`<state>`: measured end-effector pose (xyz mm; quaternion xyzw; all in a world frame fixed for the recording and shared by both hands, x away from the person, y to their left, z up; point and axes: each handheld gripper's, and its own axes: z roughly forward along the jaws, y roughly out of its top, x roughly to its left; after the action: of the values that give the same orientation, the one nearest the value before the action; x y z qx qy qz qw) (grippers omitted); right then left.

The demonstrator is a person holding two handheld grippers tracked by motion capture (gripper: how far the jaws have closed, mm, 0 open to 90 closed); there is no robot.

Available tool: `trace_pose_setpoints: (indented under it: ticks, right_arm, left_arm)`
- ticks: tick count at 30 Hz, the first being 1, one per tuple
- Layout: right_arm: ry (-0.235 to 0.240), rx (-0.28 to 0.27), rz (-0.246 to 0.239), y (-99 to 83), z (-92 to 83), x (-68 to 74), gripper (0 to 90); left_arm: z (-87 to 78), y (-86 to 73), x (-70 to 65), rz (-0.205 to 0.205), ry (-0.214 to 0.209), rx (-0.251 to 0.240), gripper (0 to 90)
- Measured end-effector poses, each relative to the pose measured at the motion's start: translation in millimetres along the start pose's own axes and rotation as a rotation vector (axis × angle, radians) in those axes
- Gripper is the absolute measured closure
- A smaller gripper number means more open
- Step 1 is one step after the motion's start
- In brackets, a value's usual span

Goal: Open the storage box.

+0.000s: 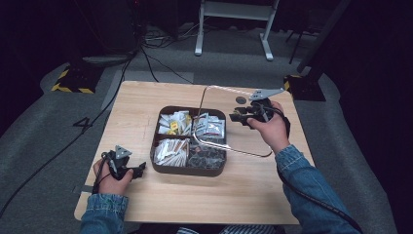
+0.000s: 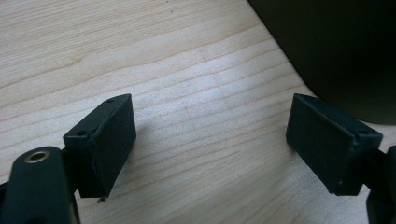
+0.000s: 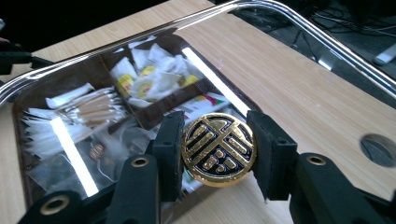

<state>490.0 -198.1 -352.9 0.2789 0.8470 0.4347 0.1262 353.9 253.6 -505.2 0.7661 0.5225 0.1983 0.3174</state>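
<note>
Right gripper [image 3: 212, 154] was basically in my face on its own cam: both black jaws pinched on a round gold-and-black knob [image 3: 218, 150], which is the handle of a clear lid [image 3: 280, 56] w/ a shiny rim. From the high view the lid [image 1: 229, 122] was tilted up off the brown tray [image 1: 187, 170], one edge low near the tray's right side, the rest raised toward my right hand [image 1: 272, 129]. My guess: grabbing by the knob was the only sane way, since the lid is thin and slippery everywhere else.

Tray sat mid-table [image 1: 141, 97], four compartments, sachets and packets in the back ones, paper sticks front left, small wrapped bits front right. Couldn't read any labels tbh.

Left gripper [image 1: 127, 168] was parked on the wood just beside the tray's left wall, jaws spread wide w/ nothing between them, bare tabletop showing in the gap on its cam [image 2: 210, 140]. Prob there to steady the tray if the lid dragged it, but it wasn't touching it afaict.
</note>
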Motion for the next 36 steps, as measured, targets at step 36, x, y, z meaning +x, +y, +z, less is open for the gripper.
trace_pose_setpoints:
  ticks: [36]
  right_arm:
    - [-0.192, 0.093, 0.153, -91.2, -40.4, -86.5, 59.0]
  left_arm:
    - [-0.1, 0.0, -0.1, 0.001, 0.000, 0.001, 16.4]
